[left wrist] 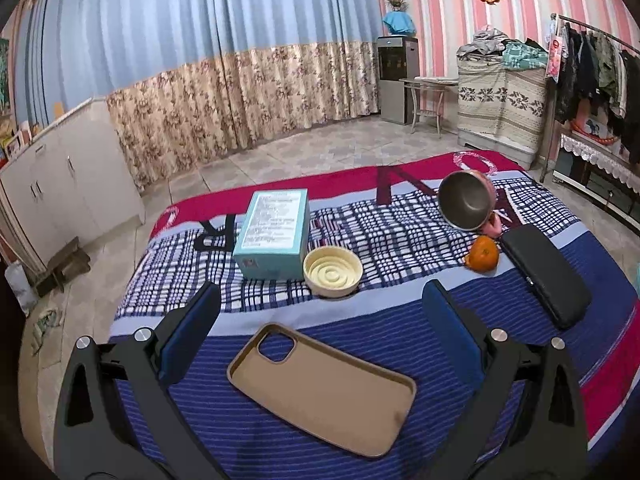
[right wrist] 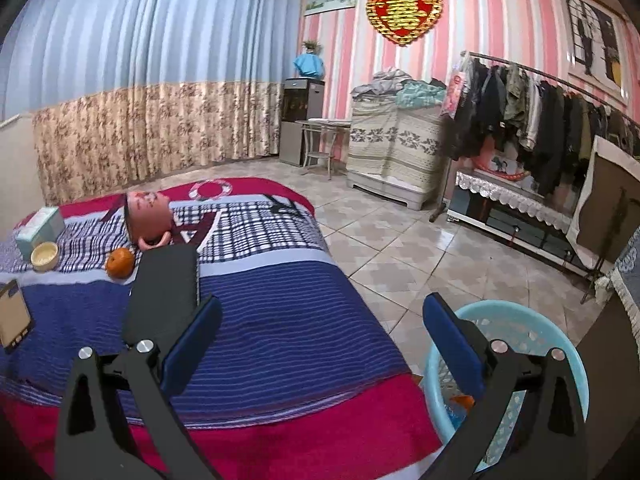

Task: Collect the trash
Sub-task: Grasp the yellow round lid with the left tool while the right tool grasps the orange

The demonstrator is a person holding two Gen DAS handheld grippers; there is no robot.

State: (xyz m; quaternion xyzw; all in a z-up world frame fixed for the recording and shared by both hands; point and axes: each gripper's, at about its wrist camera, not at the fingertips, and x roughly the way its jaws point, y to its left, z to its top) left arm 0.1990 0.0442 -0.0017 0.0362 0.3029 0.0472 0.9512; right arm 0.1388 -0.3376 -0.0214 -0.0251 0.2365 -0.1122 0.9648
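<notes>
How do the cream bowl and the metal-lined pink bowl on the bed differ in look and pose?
The cream bowl sits upright, its mouth facing up; the pink bowl is tipped on its side, its mouth facing the left claw's camera. The cream bowl is one pale colour with concentric ridges inside; the pink bowl is pink outside with a smooth metal lining. The cream bowl is next to the teal box; the pink bowl lies behind the orange. Both rest on the blanket, ungripped.

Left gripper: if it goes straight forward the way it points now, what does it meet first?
Probably the tan phone case, lying flat on the blanket between the open left gripper fingers. Beyond it stands the cream bowl. Depth is uncertain; the gripper might pass above the case.
</notes>
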